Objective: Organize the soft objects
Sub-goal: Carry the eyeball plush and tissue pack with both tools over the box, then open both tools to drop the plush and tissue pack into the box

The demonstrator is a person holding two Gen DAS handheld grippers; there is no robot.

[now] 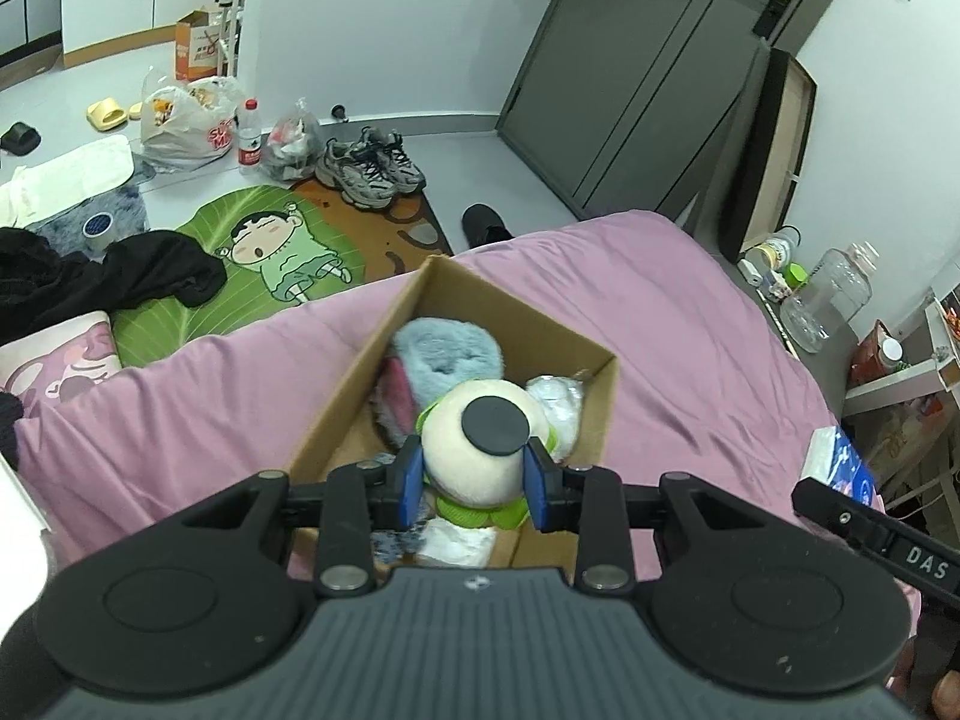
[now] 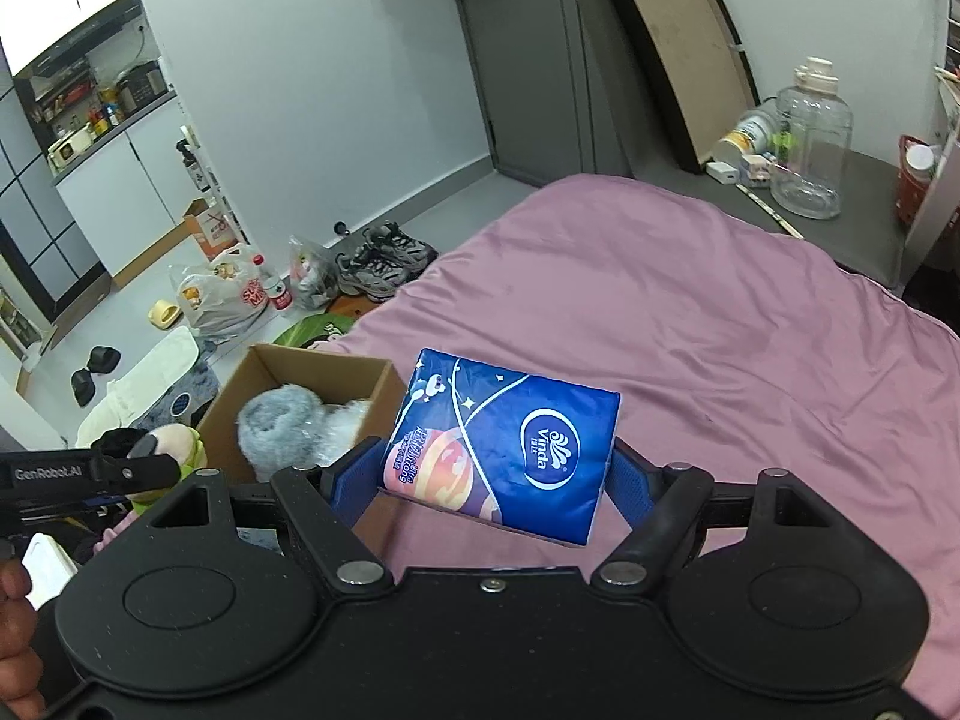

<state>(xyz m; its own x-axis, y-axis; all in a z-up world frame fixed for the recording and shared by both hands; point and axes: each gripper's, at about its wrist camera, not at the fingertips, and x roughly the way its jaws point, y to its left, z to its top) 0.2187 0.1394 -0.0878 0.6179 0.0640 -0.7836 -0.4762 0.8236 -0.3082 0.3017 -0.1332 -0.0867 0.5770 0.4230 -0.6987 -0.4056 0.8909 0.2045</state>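
My left gripper (image 1: 474,480) is shut on a cream plush toy (image 1: 480,456) with a green collar and a black disc nose, held just above the near end of an open cardboard box (image 1: 354,396) on the pink bed. Inside the box lie a fluffy blue-grey plush (image 1: 444,354) and a white wrapped item (image 1: 561,402). My right gripper (image 2: 498,480) is shut on a blue tissue pack (image 2: 510,450), held above the bedspread to the right of the cardboard box (image 2: 384,384). In the right wrist view the left gripper (image 2: 129,471) with the plush toy (image 2: 174,444) shows at the left.
The pink bedspread (image 2: 690,312) spreads wide to the right of the box. On the floor are a cartoon mat (image 1: 252,252), sneakers (image 1: 369,165), plastic bags (image 1: 186,120) and black clothing (image 1: 90,282). A clear jug (image 2: 810,144) and small items stand beyond the bed.
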